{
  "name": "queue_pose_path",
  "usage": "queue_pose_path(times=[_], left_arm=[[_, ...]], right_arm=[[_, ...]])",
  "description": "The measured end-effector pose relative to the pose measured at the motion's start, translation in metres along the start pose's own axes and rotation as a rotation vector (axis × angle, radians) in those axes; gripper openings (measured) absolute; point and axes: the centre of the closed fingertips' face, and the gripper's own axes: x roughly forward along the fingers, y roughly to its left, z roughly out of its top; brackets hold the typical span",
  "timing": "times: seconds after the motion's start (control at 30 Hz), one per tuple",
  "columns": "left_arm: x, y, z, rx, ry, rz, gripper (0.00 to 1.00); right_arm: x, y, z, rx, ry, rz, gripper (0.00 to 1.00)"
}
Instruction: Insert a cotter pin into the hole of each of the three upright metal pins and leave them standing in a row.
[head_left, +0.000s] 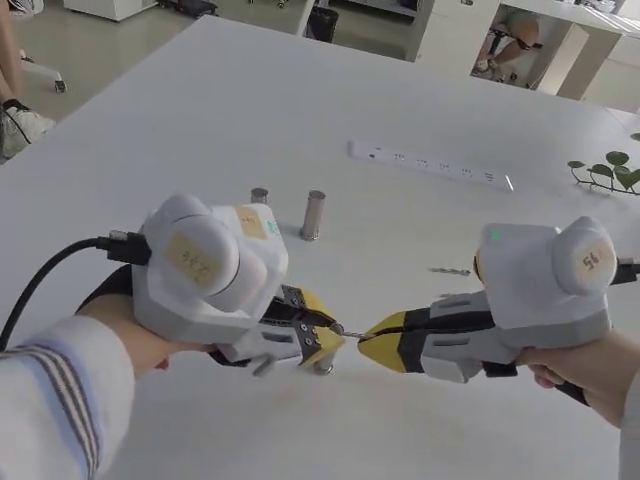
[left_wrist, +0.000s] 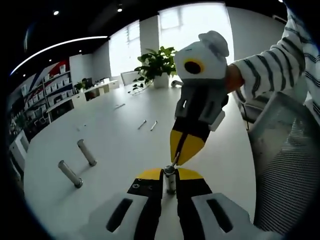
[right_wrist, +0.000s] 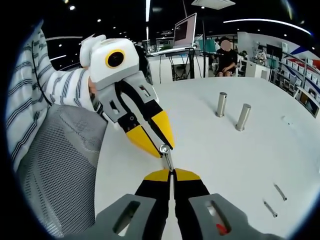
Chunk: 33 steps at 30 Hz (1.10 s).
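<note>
The light, thin, probably bendable cotter pin (right_wrist: 168, 161) is pinched by its tail in the closed right tongs (right_wrist: 171, 175), with its tip at the hole. The smooth, stiff metal pin (left_wrist: 170, 182), judged slippery, is clamped just below its top by the left tongs (left_wrist: 170, 175).

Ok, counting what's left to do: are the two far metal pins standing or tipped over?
Standing. The nearer pin and the farther pin both rest on end on the table, apart.

Metal pins number three: a far pin (head_left: 260, 195), a near pin (head_left: 314, 215) and a gripped pin (left_wrist: 170, 176). Cotter pins also number three: one gripped cotter pin (right_wrist: 167, 161), a first loose cotter pin (right_wrist: 280, 191) and a second loose cotter pin (right_wrist: 268, 208). Grippers number two, the left gripper (head_left: 333, 328) and the right gripper (head_left: 366, 340). There is one power strip (head_left: 430, 165).
</note>
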Motion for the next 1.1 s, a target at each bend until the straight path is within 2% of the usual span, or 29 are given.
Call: queue_pose_path(times=[0.17, 0.3, 0.43, 0.57, 0.7, 0.87, 1.1], left_arm=[[0.0, 0.0, 0.0, 0.005, 0.005, 0.002, 0.06], [0.0, 0.001, -0.001, 0.011, 0.012, 0.003, 0.06], [0.001, 0.001, -0.002, 0.032, 0.023, 0.011, 0.06], [0.001, 0.0, -0.003, 0.028, 0.026, 0.007, 0.06], [0.001, 0.0, -0.003, 0.025, 0.026, 0.006, 0.06], [0.0, 0.0, -0.002, 0.035, 0.03, 0.005, 0.06], [0.0, 0.002, -0.002, 0.051, 0.034, 0.012, 0.06]], right_arm=[[0.005, 0.001, 0.003, -0.018, 0.018, -0.009, 0.0], [0.005, -0.002, 0.004, -0.025, 0.012, -0.024, 0.0], [0.001, -0.004, 0.005, -0.017, 0.004, -0.037, 0.02], [-0.005, 0.001, 0.007, -0.031, 0.004, -0.021, 0.05], [-0.007, 0.001, 0.006, -0.05, 0.016, -0.028, 0.06], [-0.007, -0.001, 0.004, -0.038, 0.023, -0.032, 0.0], [-0.006, 0.0, 0.01, -0.053, 0.022, -0.028, 0.0]])
